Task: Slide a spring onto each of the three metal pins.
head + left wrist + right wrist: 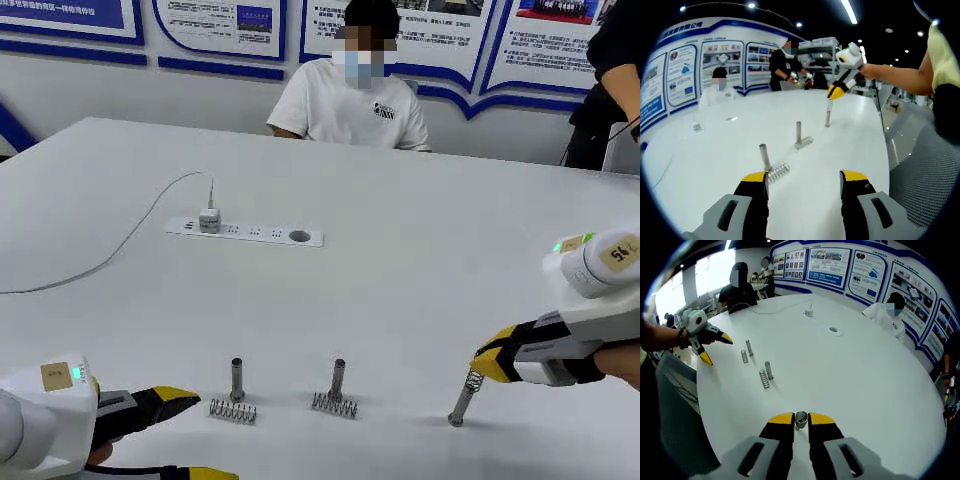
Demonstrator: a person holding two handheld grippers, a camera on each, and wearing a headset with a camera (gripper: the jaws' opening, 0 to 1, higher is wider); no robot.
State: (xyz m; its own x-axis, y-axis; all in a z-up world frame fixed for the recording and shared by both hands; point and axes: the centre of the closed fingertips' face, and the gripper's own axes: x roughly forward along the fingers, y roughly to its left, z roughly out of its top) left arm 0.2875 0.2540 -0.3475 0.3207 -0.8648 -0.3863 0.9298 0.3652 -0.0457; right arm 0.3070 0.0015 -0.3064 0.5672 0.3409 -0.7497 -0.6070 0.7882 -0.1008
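The right gripper's (801, 418) jaws are closed on a spring (801, 424), seen end-on between the yellow tips, which hide the pin beneath it. From the head view, that spring sits at the top of a tilted pin (461, 404), well to the right of the middle pin (338, 379). How far down the pin the coils reach cannot be made out. The left gripper's (804, 177) jaws stand open and empty, to the near left of the middle pin, its body cut off by the frame edge. The middle pin stands upright with a second spring (334, 404) lying at its foot. Left of it, another upright pin (237, 379) has a third spring (232, 411) lying just beside it. Beyond the middle pin on the white worktop (430, 250) lies a power strip (245, 232). Further back sits a person (350, 95), lower body hidden by the worktop's edge.
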